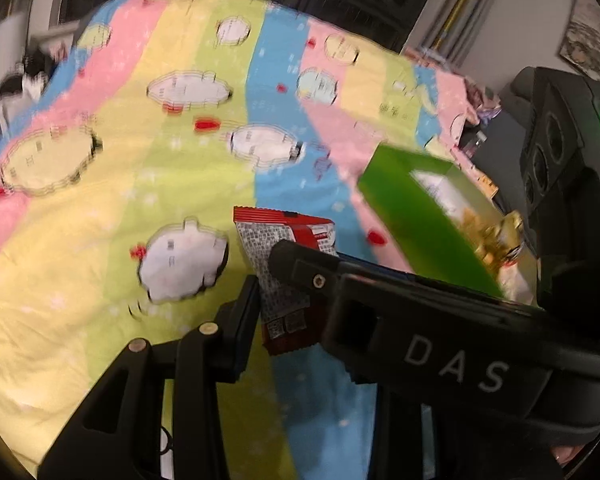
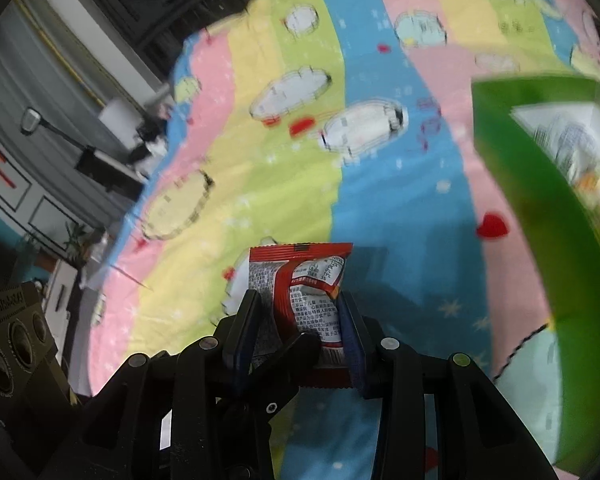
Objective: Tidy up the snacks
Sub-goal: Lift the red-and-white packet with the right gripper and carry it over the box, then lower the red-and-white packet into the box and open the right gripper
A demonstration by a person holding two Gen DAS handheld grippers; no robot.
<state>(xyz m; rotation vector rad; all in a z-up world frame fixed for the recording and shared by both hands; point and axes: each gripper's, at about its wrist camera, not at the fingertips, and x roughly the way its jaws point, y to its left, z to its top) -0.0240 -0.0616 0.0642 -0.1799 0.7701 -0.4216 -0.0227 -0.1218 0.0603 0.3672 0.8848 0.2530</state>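
- Item, red snack packet (image 2: pixel 304 300): sits at the lower centre of the right wrist frame, pinched between the pads of my right hand-held gripper (image 2: pixel 300 316), which is closed tight on it. The packet hangs clear of the bed.
- Item, same red snack packet (image 1: pixel 288 280): lower centre of the left wrist frame. My left hand-held gripper (image 1: pixel 280 276) is also clamped down, and the packet lies between its fingers, so both seem to hold one packet; blur keeps me from being sure of contact on the right-hand finger.
- Item, green box (image 2: pixel 540 208): right side of the right wrist frame, open, printed wrappers inside. I judge it the collecting place.
- Item, striped bedspread (image 1: pixel 120 220): fills both frames; no other loose snack shows on it.
- Progress, my judgement: some snacks already boxed; this packet is lifted but not yet placed.
- View differences: only the left frame shows gold wrappers (image 1: pixel 500 240) in the box and the right device body; only the right frame shows the packet's printed back sharply.
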